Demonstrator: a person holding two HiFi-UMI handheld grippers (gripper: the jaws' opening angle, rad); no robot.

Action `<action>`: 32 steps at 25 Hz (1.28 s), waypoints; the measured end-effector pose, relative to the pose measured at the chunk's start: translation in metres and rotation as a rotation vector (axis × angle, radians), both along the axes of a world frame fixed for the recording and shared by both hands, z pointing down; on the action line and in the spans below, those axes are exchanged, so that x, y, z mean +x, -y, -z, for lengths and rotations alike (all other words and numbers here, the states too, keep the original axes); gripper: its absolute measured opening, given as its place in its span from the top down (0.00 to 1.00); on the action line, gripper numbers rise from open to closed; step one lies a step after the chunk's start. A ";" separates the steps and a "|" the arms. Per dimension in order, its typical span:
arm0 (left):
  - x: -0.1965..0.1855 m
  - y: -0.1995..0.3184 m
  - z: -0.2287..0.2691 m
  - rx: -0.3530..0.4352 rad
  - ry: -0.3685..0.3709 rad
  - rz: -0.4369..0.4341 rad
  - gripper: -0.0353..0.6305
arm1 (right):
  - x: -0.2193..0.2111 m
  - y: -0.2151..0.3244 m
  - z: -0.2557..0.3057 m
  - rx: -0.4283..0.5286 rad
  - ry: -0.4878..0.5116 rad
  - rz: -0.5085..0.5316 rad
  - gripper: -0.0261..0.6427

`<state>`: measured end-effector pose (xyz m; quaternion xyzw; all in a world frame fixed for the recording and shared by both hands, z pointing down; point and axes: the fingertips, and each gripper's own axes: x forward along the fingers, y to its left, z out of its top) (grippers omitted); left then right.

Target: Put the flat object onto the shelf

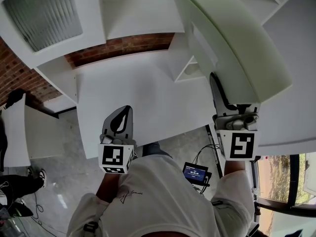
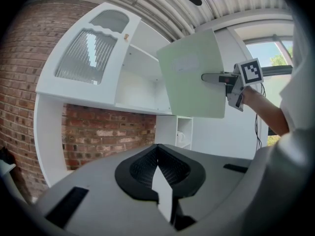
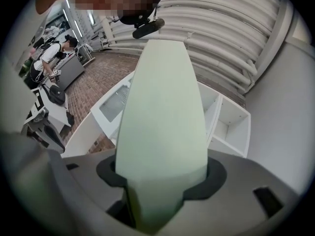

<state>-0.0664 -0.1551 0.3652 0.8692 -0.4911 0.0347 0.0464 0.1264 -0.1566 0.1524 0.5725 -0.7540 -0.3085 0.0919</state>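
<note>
A pale green flat board (image 1: 232, 38) is held up in the air, with my right gripper (image 1: 217, 92) shut on its lower edge. In the right gripper view the board (image 3: 160, 117) rises from between the jaws and fills the middle. The left gripper view shows the board (image 2: 192, 75) upright in front of the white shelf unit (image 2: 140, 77), with the right gripper (image 2: 219, 77) at its right edge. My left gripper (image 1: 125, 113) hovers lower over the white table (image 1: 148, 93), shut with nothing in it. The shelf unit (image 1: 133, 14) has open compartments above the table.
A brick wall (image 1: 118, 46) runs behind the table. A small white cubby (image 2: 183, 132) stands at the table's back right. A phone-like device (image 1: 195, 173) with cables lies on the floor. Another person (image 1: 15, 186) stands at the far left. A window (image 2: 273, 58) is at the right.
</note>
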 end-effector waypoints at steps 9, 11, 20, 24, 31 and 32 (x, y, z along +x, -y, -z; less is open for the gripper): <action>0.000 0.000 -0.001 -0.001 -0.002 0.014 0.93 | 0.000 0.015 0.012 0.041 -0.047 -0.004 0.54; 0.002 0.000 -0.001 0.000 -0.002 0.016 0.93 | -0.002 0.017 0.013 0.059 -0.072 -0.003 0.54; 0.004 0.001 0.000 0.000 -0.007 0.025 0.93 | -0.014 0.033 0.005 0.102 -0.186 -0.034 0.54; 0.003 0.004 -0.001 -0.002 -0.007 0.032 0.93 | -0.016 0.041 -0.002 0.096 -0.233 -0.045 0.54; 0.005 0.007 -0.002 -0.005 -0.009 0.034 0.93 | -0.021 0.055 -0.017 0.122 -0.417 -0.093 0.54; 0.005 0.008 -0.001 -0.005 -0.008 0.035 0.93 | -0.022 0.056 -0.018 0.130 -0.437 -0.097 0.54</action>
